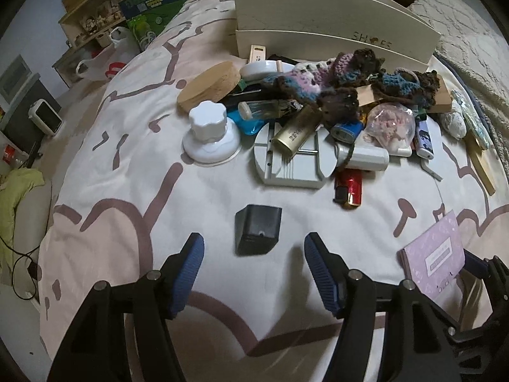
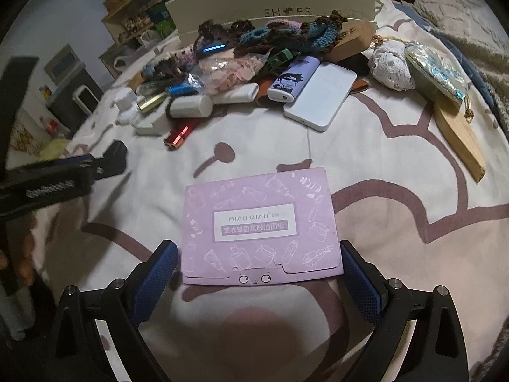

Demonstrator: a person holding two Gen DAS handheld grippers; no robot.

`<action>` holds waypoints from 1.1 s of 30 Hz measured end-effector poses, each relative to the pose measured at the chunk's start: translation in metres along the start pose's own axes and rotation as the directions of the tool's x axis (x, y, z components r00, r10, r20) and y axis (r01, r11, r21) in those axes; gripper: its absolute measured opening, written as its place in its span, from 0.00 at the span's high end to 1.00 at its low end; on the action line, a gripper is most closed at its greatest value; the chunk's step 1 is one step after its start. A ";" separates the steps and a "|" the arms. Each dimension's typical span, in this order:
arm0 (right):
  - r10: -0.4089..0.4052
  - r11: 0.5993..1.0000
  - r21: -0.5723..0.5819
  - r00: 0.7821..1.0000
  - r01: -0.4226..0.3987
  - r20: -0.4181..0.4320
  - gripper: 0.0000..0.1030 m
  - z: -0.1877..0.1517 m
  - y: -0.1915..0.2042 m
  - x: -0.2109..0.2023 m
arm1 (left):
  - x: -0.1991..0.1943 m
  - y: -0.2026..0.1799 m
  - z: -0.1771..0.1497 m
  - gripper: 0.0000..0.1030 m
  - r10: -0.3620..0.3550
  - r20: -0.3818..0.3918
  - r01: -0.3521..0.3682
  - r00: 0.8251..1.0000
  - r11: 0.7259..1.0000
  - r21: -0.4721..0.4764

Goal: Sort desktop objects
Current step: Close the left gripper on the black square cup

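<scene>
Sorting barely begun: pile (image 1: pixel 318 111) heaped on bed (image 1: pixel 127 165) before box (image 1: pixel 318 31); left hand-held gripper (image 1: pixel 254 273) spread near black cube (image 1: pixel 257 229), right hand-held gripper (image 2: pixel 259 273) spread astride purple packet (image 2: pixel 261 226).

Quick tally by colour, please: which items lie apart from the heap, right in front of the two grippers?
Black: 1, the small box
Purple: 1, the paper packet
Total: 2
</scene>
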State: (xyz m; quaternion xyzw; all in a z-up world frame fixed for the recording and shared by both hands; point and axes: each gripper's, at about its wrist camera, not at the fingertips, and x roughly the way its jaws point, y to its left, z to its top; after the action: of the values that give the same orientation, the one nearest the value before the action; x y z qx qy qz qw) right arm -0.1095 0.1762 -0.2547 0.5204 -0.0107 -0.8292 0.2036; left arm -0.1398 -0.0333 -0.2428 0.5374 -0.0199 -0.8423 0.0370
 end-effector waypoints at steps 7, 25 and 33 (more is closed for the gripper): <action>-0.033 0.999 -0.020 0.999 0.034 0.008 0.04 0.001 0.006 0.005 | 0.007 -0.001 -0.001 0.59 -0.024 -0.030 0.024 0.999 1.000 -0.004; -0.134 0.985 -0.110 0.991 0.136 0.020 0.06 0.011 0.020 0.019 | 0.006 -0.006 -0.001 0.74 -0.088 -0.035 0.088 0.996 0.996 -0.003; -0.137 0.987 -0.086 0.990 0.139 0.030 0.06 0.013 0.012 0.016 | 0.000 -0.008 0.000 0.74 -0.112 -0.011 0.112 0.994 0.994 0.001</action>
State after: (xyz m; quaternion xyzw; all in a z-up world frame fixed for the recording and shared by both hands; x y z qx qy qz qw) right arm -0.1227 0.1568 -0.2592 0.5005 0.0594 -0.8472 0.1681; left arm -0.1397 -0.0250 -0.2433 0.5423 0.0097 -0.8401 -0.0107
